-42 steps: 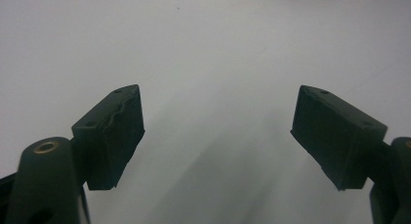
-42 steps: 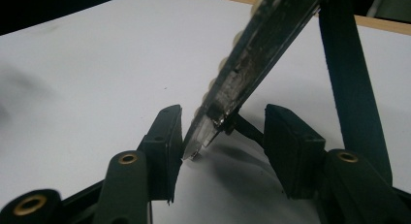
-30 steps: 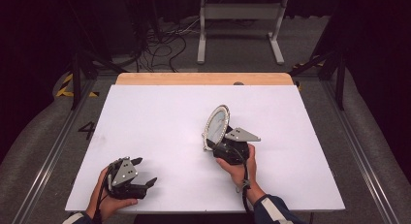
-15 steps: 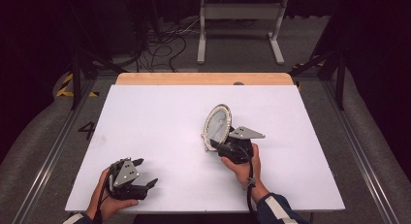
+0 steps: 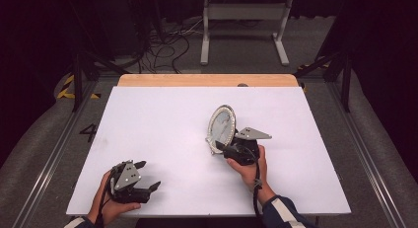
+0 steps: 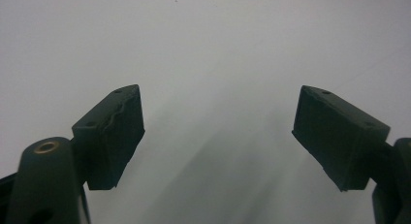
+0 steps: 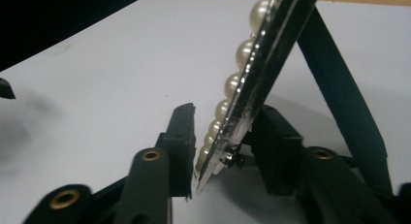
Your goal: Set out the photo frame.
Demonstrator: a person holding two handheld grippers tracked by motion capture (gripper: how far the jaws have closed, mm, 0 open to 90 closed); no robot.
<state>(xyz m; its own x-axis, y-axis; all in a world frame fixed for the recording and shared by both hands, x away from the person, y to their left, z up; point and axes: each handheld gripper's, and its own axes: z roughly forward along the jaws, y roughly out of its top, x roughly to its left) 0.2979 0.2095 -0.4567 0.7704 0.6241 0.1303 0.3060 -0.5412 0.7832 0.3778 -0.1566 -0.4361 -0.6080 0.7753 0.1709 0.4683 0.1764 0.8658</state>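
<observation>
Pearl beads run along the rim of a round framed mirror, which stands tilted on the white table, and its lower edge sits between the 2 jaws of the right gripper. These jaws have just been opening a little; the left pad is just beside the pearls, with a thin gap, and the right pad lies close behind the back of the frame, but I cannot tell if it presses on it. Behind the right jaw, the black prop leg of the mirror slants down to the table. In the high view the mirror rises just ahead of the right gripper, which the right hand holds. The left gripper has its 2 jaws wide apart, and between them there is only the bare white table surface. In the high view the left gripper rests low near the front edge of the table, well apart from the mirror.
</observation>
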